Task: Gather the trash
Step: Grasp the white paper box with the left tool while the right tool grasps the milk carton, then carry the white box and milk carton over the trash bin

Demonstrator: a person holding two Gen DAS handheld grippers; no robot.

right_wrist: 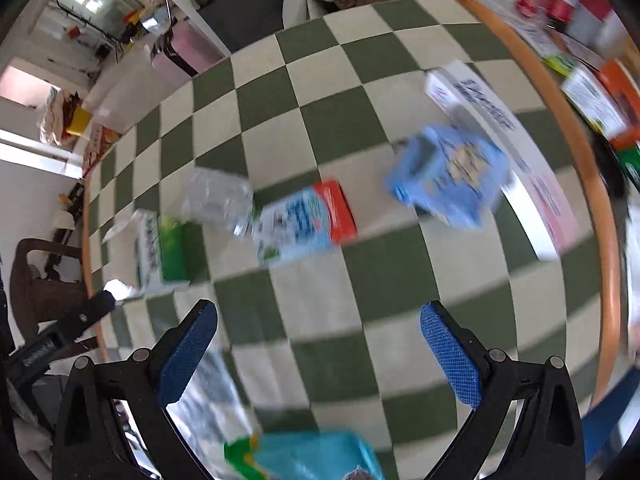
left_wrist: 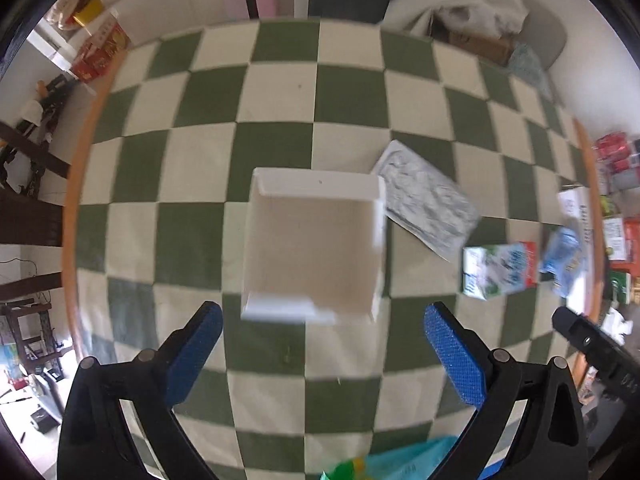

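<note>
While both of my grippers hover over the checked tablecloth, I judge that I am between pick-ups, choosing the next piece of trash. My left gripper has its blue pads spread wide with nothing between them, and just ahead of it lies an open white box, empty and blurred. Beside that box, to its right and seemingly touching its corner, lies a crumpled silver wrapper, and further right a blue and white carton lies on its side. My right gripper is equally wide apart and empty; ahead of it I see that same carton with its red end, a crushed clear bottle touching it on the left, a green and white packet further left, and a light blue box to the right, near the table's edge. A teal bag shows at the bottom, close under my grippers, probably where the trash goes. Next, I think, the left gripper must drop over one wall of the white box and close on that thin edge.
</note>
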